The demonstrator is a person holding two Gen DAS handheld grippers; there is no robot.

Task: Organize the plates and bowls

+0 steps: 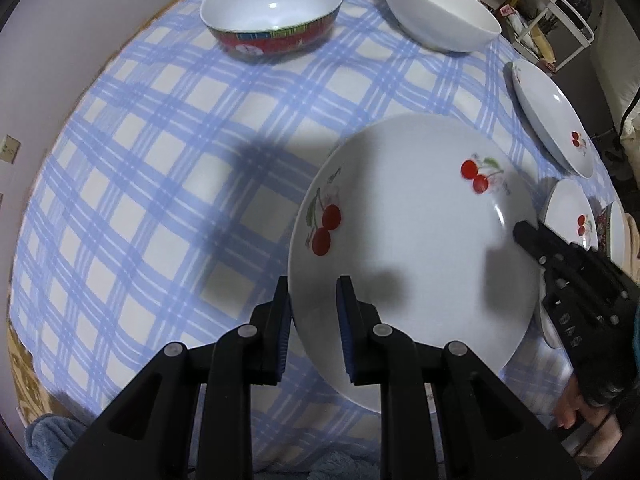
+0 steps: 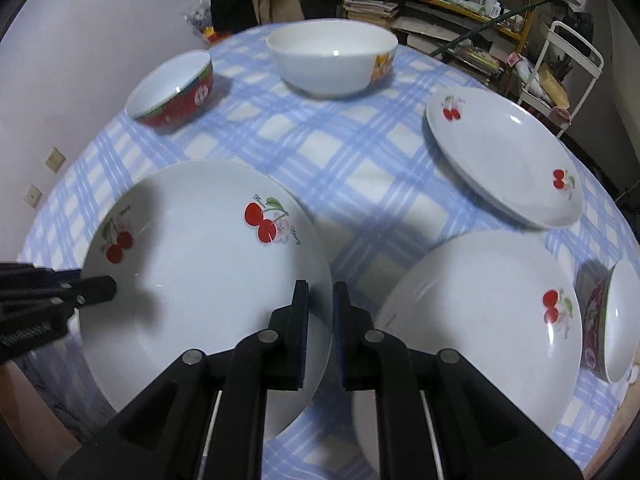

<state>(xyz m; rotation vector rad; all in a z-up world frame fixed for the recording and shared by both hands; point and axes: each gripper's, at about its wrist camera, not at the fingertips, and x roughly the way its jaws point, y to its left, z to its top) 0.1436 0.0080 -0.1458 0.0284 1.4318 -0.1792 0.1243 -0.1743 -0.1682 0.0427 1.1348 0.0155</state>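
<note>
A white deep plate with red cherries (image 1: 412,248) (image 2: 200,280) is held between both grippers, and its shadow falls on the checked cloth to its left. My left gripper (image 1: 314,312) is shut on the plate's left rim, one pad outside and one inside. My right gripper (image 2: 322,308) is shut on the opposite rim. Each gripper shows in the other's view: the right gripper (image 1: 532,240) at the plate's right edge, the left gripper (image 2: 96,288) at its left edge. Two more cherry plates lie to the right, a near plate (image 2: 480,320) and a far plate (image 2: 500,160).
A red patterned bowl (image 1: 272,12) (image 2: 172,92) and a white bowl (image 1: 440,12) (image 2: 332,60) stand at the far side of the round table (image 1: 140,160). Another patterned bowl (image 2: 616,320) sits at the right edge. Shelves and a white rack (image 2: 572,60) stand beyond the table.
</note>
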